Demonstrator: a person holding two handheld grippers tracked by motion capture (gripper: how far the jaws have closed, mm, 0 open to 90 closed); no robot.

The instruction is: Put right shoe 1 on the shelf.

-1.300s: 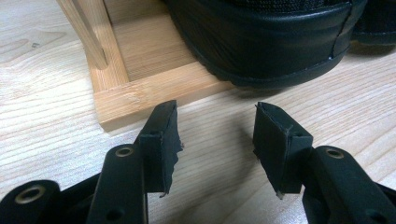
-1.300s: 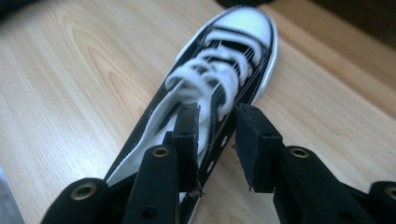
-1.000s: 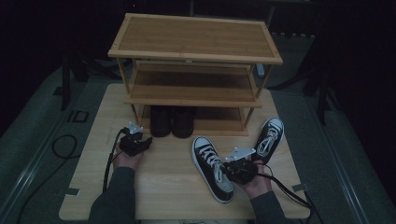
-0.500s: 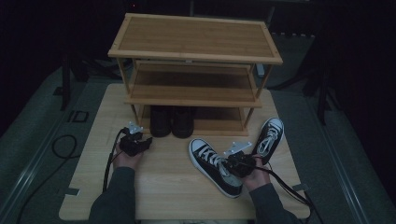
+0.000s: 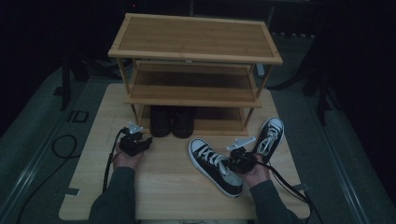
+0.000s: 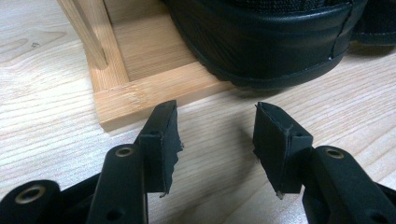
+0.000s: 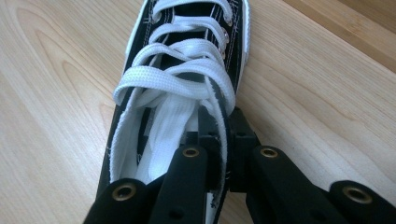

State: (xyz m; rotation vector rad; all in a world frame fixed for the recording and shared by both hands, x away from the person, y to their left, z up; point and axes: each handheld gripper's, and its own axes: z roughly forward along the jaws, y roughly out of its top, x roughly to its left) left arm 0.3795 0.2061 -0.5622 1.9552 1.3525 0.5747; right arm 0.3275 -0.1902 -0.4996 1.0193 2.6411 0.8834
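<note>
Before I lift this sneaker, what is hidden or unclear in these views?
- Right gripper, right gripper view: pads clamp the sneaker collar wall; the collar hides how deep the inner pad sits. Heel cut off by the bottom edge.
- Dark shoes, high view: the rack shelf hides their far ends; dim, detail unreadable.
- Second sneaker, high view: too small to read its laces.
- Left gripper, left gripper view: open; the dark shoe is cut off by the top edge.
</note>
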